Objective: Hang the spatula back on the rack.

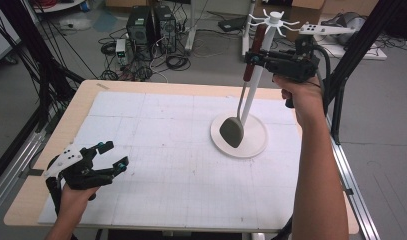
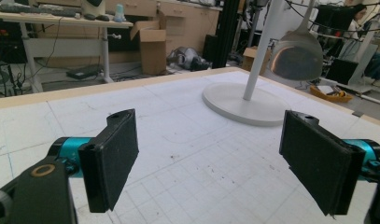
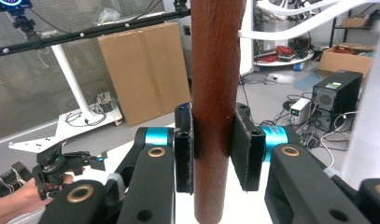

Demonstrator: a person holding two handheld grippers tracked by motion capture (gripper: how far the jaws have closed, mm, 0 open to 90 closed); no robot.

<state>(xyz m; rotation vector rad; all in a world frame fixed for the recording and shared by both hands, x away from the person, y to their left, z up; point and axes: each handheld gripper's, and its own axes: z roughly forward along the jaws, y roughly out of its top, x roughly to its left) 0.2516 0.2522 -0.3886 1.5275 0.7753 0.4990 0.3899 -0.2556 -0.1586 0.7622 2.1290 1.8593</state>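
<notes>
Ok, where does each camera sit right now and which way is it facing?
High view: above the near edge, looking forward and down on the table; both forearms and grippers show.
Left gripper view: rides the left gripper, low over the table, jaws open, facing the white rack and spatula.
Right gripper view: rides the right gripper, jaws clamping the spatula's wooden handle.
All three share the spatula.

Open tool (image 2: 211, 158) before white stand (image 2: 246, 98)

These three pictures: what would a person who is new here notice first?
First, the right gripper, raised above the table's far right, clamps the brown wooden handle of a ladle beside a white hook stand. The ladle's bowl hangs over the stand's round base. At the near left, the left gripper waits open over the white mat.
</notes>
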